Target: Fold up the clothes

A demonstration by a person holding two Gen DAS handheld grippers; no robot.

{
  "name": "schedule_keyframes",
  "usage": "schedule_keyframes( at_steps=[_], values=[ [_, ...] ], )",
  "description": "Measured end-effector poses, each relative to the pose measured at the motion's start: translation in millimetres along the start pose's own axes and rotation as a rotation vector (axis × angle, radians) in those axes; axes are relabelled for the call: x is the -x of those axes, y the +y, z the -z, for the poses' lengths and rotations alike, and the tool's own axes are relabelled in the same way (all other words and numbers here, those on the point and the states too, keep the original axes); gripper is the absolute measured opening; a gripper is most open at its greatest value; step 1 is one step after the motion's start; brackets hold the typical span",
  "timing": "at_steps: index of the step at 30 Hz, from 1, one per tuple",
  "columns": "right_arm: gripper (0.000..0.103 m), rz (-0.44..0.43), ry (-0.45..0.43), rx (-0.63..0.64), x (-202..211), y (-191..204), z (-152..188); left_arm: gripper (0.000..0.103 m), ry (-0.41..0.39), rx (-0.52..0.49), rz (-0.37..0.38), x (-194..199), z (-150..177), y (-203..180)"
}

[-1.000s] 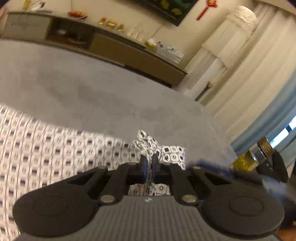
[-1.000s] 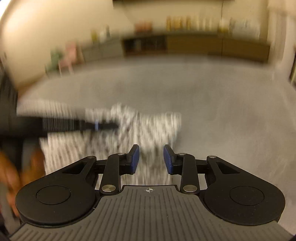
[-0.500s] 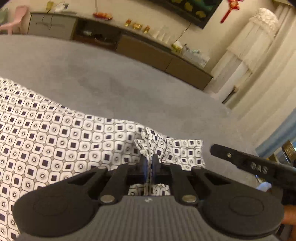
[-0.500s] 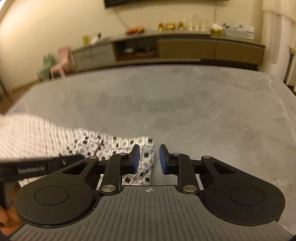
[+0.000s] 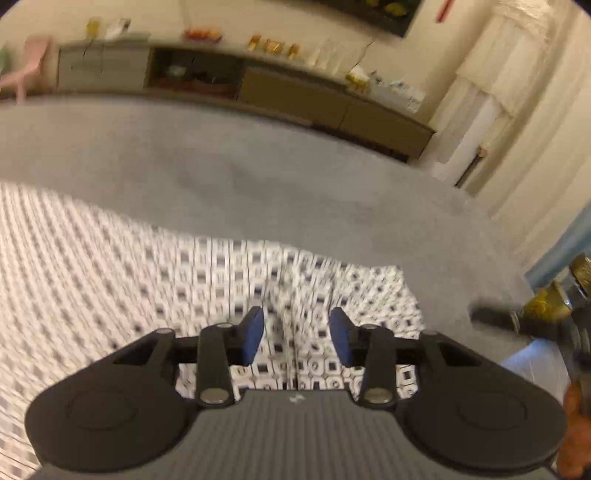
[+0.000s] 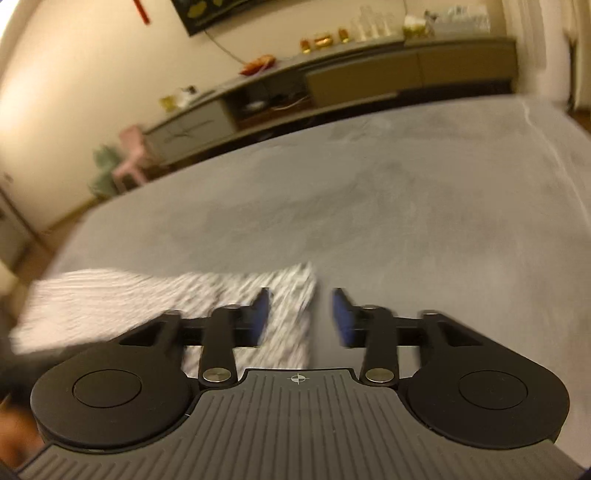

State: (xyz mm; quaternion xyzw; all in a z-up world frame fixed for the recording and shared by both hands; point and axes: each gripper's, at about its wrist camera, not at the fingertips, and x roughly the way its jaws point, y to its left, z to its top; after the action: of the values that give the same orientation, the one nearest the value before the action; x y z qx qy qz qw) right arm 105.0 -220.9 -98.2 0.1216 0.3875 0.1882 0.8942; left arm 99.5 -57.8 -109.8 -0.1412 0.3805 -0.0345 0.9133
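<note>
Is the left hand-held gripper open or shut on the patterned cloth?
Open: the left hand-held gripper has its blue pads apart, patterned cloth lying unpinched between them.

Ahead of the fingers spreads a grey bed cover [image 6: 406, 206], and beyond its far edge a long low sideboard [image 5: 295, 99] runs along the wall, with small golden items [image 6: 325, 38] on its top. A pink chair [image 6: 131, 155] stands far out to the left of the fingers beside the sideboard's end. Cream curtains [image 5: 517, 122] hang to the right, with a dark framed picture [image 6: 218, 11] on the wall above the sideboard.
</note>
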Motion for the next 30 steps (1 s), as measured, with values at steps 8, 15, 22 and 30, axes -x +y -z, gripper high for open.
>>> schedule_keyframes(
  at_steps=[8,15,22,30],
  values=[
    [0.049,-0.001,0.154,0.011,10.0,7.6,60.6,0.04,0.173,-0.295,0.13,-52.1,-27.6,-92.5],
    [0.0,-0.023,0.195,0.129,-6.5,21.2,65.6,0.027,0.139,-0.444,-0.027,-116.6,-15.5,-122.1],
    [0.0,-0.001,0.201,0.193,3.2,29.3,75.7,0.026,0.132,-0.395,-0.018,-111.8,-37.4,-113.7],
    [0.043,-0.016,0.131,0.053,1.4,15.9,54.4,0.039,0.087,-0.167,0.144,4.2,-28.8,-17.1]
  ],
)
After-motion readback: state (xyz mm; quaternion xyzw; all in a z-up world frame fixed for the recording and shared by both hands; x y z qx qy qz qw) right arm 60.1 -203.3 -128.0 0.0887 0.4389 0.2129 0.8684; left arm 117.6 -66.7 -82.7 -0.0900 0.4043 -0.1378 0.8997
